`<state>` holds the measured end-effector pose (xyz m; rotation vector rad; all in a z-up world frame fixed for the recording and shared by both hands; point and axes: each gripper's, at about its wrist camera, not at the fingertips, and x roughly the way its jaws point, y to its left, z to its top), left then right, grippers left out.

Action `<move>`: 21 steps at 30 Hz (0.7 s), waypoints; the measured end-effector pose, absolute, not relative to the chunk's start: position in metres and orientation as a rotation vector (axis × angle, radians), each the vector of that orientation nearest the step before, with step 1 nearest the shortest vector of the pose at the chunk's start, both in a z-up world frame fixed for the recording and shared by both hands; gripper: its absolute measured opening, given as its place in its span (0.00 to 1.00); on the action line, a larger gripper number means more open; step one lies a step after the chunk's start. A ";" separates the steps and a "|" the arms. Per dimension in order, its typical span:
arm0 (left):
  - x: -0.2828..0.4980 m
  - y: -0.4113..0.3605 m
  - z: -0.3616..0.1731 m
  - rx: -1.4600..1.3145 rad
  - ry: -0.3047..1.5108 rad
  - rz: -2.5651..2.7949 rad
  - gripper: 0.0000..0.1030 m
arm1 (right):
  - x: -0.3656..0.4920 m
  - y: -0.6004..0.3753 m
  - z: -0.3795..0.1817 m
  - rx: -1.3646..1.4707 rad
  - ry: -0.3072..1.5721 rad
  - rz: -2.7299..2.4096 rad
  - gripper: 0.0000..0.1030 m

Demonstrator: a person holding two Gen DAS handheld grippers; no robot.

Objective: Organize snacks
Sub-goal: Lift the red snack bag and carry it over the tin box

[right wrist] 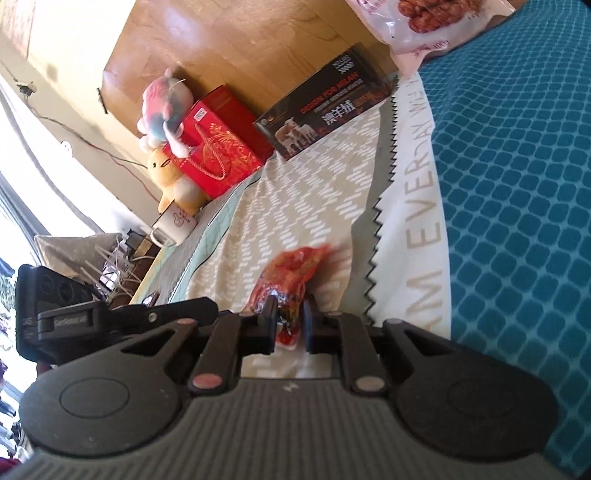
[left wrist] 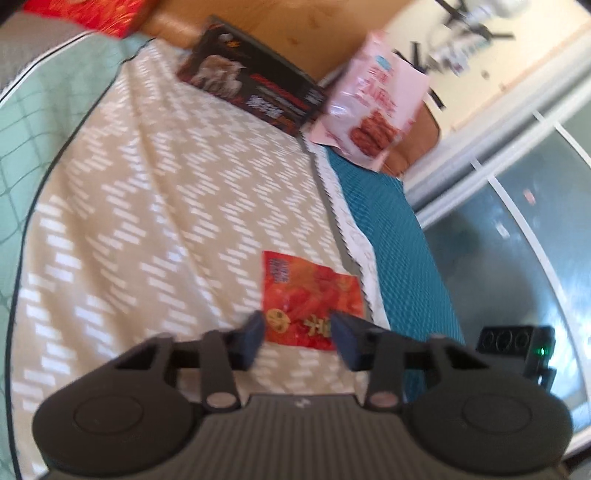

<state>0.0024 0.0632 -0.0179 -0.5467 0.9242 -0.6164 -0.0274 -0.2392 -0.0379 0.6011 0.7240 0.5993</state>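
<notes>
A red-orange snack packet [left wrist: 314,299] lies on the beige patterned bed cover [left wrist: 166,206]. My left gripper [left wrist: 297,338] is open, its fingertips on either side of the packet's near edge, just above it. In the right wrist view my right gripper [right wrist: 290,326] is shut on the red-orange snack packet [right wrist: 291,273], pinching its near end. A pink snack bag [left wrist: 373,103] leans at the headboard, and its lower part also shows in the right wrist view [right wrist: 417,22]. A dark box [left wrist: 251,81] stands beside it, and is also in the right wrist view [right wrist: 325,107].
A teal quilted blanket [right wrist: 517,192] covers the bed's right side, with a white lettered strip [right wrist: 413,206]. A red gift box [right wrist: 218,144], plush toys [right wrist: 166,107] and a white mug [right wrist: 173,221] stand by the wooden headboard [right wrist: 221,44]. The other gripper's camera [left wrist: 517,341] shows at right.
</notes>
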 end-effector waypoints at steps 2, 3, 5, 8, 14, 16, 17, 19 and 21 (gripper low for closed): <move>0.014 0.067 -0.020 -0.574 0.945 -0.607 0.14 | -0.022 -0.238 -0.033 0.580 0.724 0.597 0.14; 0.020 0.069 -0.020 -0.597 0.949 -0.619 0.10 | -0.019 -0.238 -0.030 0.573 0.720 0.603 0.13; 0.031 0.071 -0.018 -0.647 0.955 -0.660 0.09 | -0.010 -0.237 -0.025 0.589 0.722 0.634 0.11; 0.045 0.069 -0.005 -0.632 0.918 -0.673 0.09 | 0.005 -0.233 -0.013 0.596 0.715 0.657 0.10; 0.062 0.093 0.019 -0.680 0.824 -0.632 0.65 | 0.033 -0.238 0.025 0.656 0.648 0.706 0.09; 0.066 0.102 0.017 -0.727 0.815 -0.638 0.82 | 0.038 -0.242 0.033 0.693 0.626 0.724 0.09; 0.069 0.105 0.015 -0.762 0.814 -0.661 0.82 | 0.040 -0.244 0.034 0.718 0.620 0.736 0.09; 0.076 0.108 0.011 -0.825 0.811 -0.712 0.81 | 0.045 -0.247 0.036 0.768 0.608 0.765 0.09; 0.084 0.105 0.012 -0.849 0.803 -0.740 0.64 | 0.051 -0.244 0.035 0.806 0.614 0.790 0.09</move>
